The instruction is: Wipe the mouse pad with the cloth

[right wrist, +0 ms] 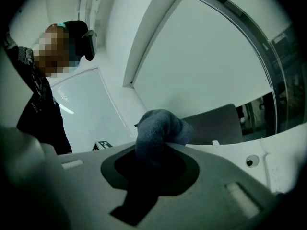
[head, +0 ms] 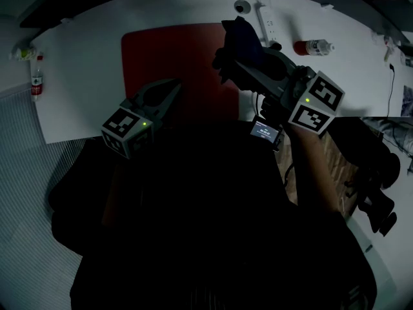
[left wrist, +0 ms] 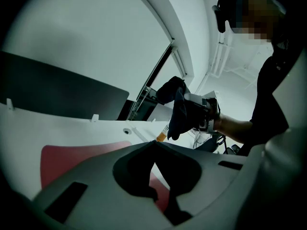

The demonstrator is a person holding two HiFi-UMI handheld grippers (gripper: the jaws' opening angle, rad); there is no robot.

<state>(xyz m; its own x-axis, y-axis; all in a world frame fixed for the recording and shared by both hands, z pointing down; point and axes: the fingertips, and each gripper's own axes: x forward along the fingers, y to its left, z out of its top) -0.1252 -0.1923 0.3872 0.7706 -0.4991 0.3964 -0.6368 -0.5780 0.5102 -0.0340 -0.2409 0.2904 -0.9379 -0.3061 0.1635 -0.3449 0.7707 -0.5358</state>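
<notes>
Left gripper (head: 173, 88): jaws together, empty; right gripper (head: 235, 58) clamps bunched dark-blue cloth (head: 242, 35) above red rectangular mouse pad (head: 164, 51), ready to wipe.

we see a white surface (head: 84, 82), a red mouse pad (head: 168, 57) flat near its middle, a white power strip (head: 268, 24) toward the far edge, a small round object (head: 241, 6) just beside it, a red-labelled bottle (head: 313, 46) on its side further right

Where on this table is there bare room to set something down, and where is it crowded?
Bare: the white table left of the mouse pad. Crowded: the far right, with power strip, bottle and the right gripper holding the cloth.
</notes>
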